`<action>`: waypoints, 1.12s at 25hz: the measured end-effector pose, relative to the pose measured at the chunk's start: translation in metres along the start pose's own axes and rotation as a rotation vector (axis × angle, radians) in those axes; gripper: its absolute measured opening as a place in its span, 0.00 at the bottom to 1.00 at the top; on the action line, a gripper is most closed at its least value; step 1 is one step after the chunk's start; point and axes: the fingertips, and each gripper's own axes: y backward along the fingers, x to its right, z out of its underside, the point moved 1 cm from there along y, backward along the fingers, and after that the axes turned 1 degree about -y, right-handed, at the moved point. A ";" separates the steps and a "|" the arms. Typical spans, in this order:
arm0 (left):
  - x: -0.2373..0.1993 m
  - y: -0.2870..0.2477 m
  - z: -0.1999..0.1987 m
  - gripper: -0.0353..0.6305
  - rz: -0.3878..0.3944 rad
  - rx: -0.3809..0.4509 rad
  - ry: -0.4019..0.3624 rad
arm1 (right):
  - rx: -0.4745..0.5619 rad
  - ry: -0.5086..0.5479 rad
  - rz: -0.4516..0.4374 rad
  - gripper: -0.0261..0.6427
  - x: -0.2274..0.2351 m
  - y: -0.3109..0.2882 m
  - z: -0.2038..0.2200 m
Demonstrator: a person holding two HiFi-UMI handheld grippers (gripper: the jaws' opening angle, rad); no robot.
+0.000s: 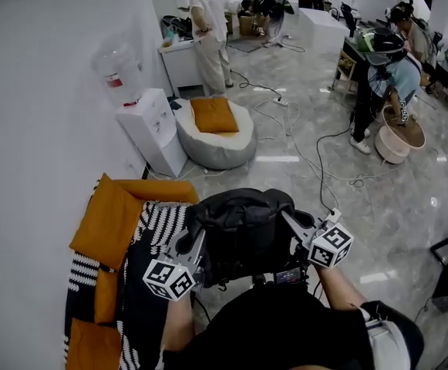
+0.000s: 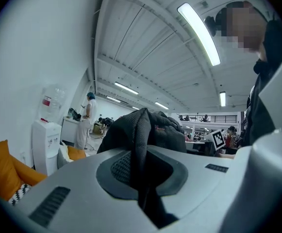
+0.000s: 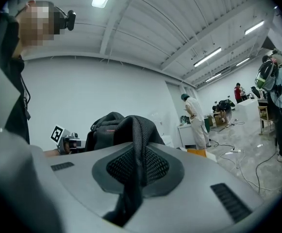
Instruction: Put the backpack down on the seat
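Black backpack (image 1: 243, 230) clamped by level left gripper (image 1: 197, 241) and right gripper (image 1: 291, 223).

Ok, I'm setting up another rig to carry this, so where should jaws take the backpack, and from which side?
By the backpack's mesh straps, one per gripper, from the near side, as the left gripper and right gripper do. Each is a thin flat band the jaws can shut on; the body looks too bulky.

A white wall (image 1: 46, 129) meets glossy grey floor (image 1: 324, 206), with a water dispenser (image 1: 150, 129) beside a beanbag (image 1: 216, 141).
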 end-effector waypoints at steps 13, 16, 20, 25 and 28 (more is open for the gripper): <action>-0.098 -0.119 -0.025 0.10 -0.031 0.013 0.018 | -0.002 0.033 0.044 0.11 0.098 -0.105 -0.034; -0.122 -0.134 -0.023 0.10 -0.014 0.004 0.021 | 0.002 0.031 0.054 0.11 0.109 -0.124 -0.030; -0.141 -0.157 -0.025 0.10 0.035 -0.016 0.001 | 0.009 0.001 0.103 0.11 0.128 -0.142 -0.028; -0.168 -0.164 -0.031 0.10 0.049 -0.039 -0.023 | 0.008 -0.031 0.131 0.11 0.133 -0.168 -0.026; -0.192 -0.166 -0.035 0.10 0.033 -0.029 -0.021 | -0.002 -0.025 0.114 0.11 0.136 -0.197 -0.029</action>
